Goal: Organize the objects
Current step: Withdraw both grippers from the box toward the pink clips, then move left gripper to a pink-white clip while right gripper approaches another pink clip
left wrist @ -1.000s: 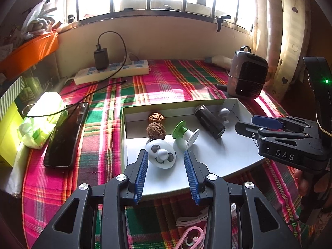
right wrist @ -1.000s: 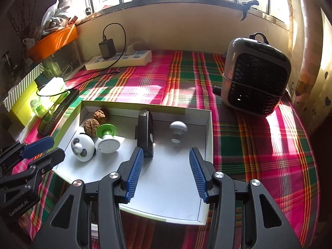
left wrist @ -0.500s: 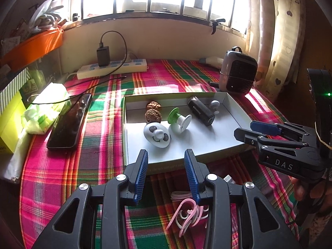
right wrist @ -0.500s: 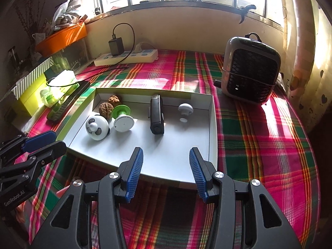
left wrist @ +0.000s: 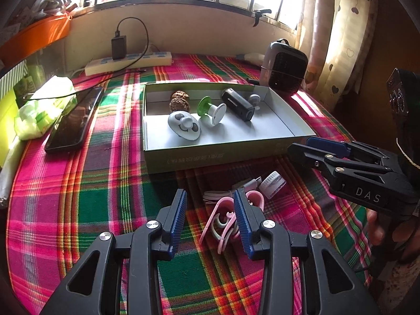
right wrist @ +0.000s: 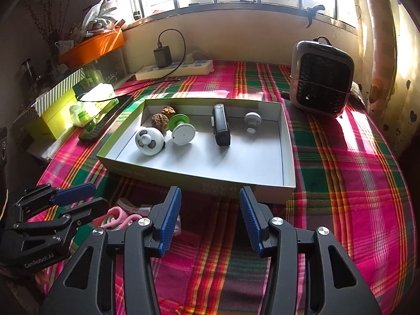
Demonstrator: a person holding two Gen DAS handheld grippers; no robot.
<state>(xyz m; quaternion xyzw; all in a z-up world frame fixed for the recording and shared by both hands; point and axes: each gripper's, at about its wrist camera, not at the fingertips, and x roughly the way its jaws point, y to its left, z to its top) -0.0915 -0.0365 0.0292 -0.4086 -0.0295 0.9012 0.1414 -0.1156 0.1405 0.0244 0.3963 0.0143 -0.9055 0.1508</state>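
A shallow white box point(left wrist: 210, 157) point(right wrist: 287, 157) sits on the plaid cloth. It holds a panda-faced white ball point(left wrist: 185, 126), a green and white spool point(left wrist: 211, 110), a black device point(left wrist: 237, 105), two walnuts point(left wrist: 179, 101) and a small white knob point(left wrist: 254, 99). In front of the box lie pink clips point(left wrist: 223, 220) point(right wrist: 118, 216), a white cable point(left wrist: 218, 197) and a small white cap point(left wrist: 273, 182). My left gripper point(left wrist: 210, 202) point(right wrist: 98, 197) hovers open over the pink clips, its pads off them. My right gripper point(right wrist: 210, 197) point(left wrist: 302, 144) stands open and empty before the box's near wall.
A black phone point(left wrist: 73, 120) and a green-white packet point(left wrist: 42, 105) lie left of the box. A power strip point(left wrist: 128, 63) with a charger runs along the back wall. A small heater point(right wrist: 321, 78) stands at the back right. An orange tray point(right wrist: 92, 46) sits on the left ledge.
Both grippers have drawn back from over the box toward the near side. The pink clips, cable and cap have come into view under the left gripper.
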